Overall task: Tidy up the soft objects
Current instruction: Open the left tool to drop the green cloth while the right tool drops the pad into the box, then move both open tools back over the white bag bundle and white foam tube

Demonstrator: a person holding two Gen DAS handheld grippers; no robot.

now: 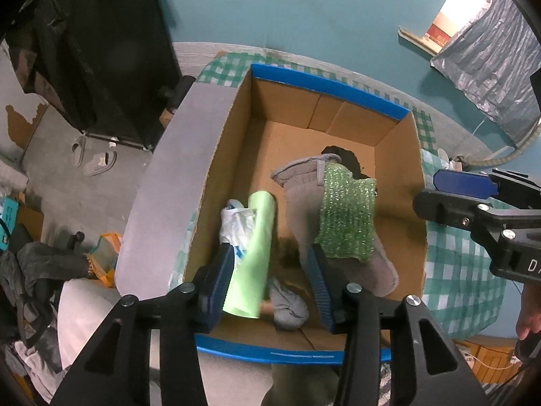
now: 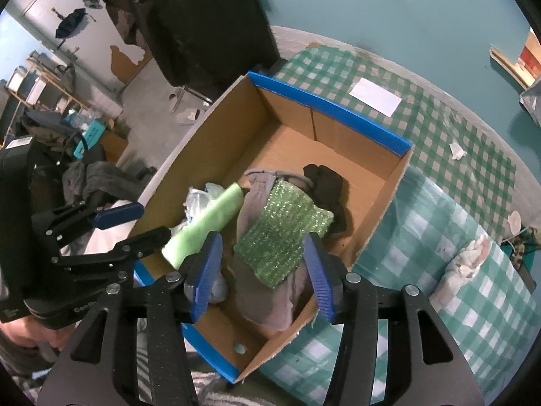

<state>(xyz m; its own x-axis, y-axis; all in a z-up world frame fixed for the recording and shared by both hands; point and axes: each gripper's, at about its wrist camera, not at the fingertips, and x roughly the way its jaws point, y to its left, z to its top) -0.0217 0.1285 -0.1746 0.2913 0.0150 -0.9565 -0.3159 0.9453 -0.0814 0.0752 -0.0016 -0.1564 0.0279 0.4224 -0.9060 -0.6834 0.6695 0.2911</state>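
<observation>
Both tools are seen angled steeply down over an open cardboard box (image 1: 395, 155) with blue-taped rims, set on a green-checked cloth (image 2: 439, 155).

Left tool (image 1: 274, 270): jaws apart, nothing clamped. A pale green foam roll (image 1: 257, 247) lies between the pads, close against the left pad; pad pressure on it is not seen. In the right wrist view the same roll (image 2: 206, 226) is seen tilted, its lower end near the box's near-left wall.

Right tool (image 2: 262, 270): jaws apart, nothing clamped. A green bubble-wrap sheet (image 2: 284, 237) is framed between the pads but lies below them on a grey garment (image 2: 267, 294), apart from both pads.

Box contents, all in the near half:
- white plastic bag (image 1: 236, 226), beside the foam roll, against the left wall
- grey garment, spread along the middle
- bubble-wrap sheet draped over the garment
- dark cloth (image 1: 345, 159), just past the garment's far end, partly under it

The far half of the box floor is bare cardboard.

On the cloth outside the box: a white card (image 2: 375, 96) and crumpled tissue (image 2: 468, 260), well apart from the box.
</observation>
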